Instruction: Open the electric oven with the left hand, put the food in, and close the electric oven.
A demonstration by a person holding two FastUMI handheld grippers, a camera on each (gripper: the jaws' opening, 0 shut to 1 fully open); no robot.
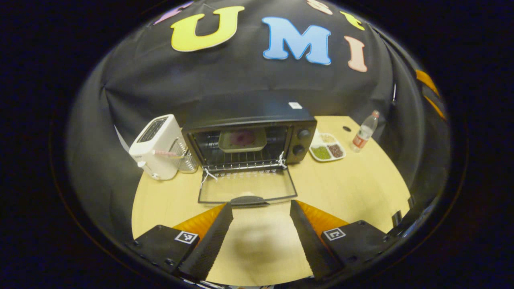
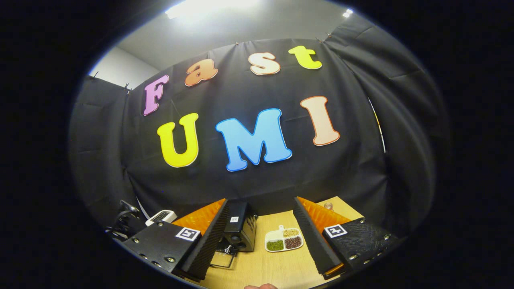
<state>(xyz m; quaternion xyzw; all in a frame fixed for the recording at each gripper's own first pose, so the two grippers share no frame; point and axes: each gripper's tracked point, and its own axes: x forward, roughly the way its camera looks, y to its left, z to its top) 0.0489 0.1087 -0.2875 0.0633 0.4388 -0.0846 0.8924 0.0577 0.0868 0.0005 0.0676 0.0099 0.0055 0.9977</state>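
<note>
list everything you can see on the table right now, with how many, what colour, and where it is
electric oven: one, black, back centre of table, door folded down open
tray with food: one, pale tray with purplish food, on the oven rack inside
toaster: one, white, left of the oven
divided dish: one, white, holding green, brown and pale grains, right of the oven
water bottle: one, clear with red cap, right of the dish
table: one, light wood
left gripper: one, jaws open, just before the door handle
right gripper: one, jaws open, raised, empty

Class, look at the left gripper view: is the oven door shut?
No, the oven door lies folded down flat on the table, leaving the rack inside the oven exposed.
</note>
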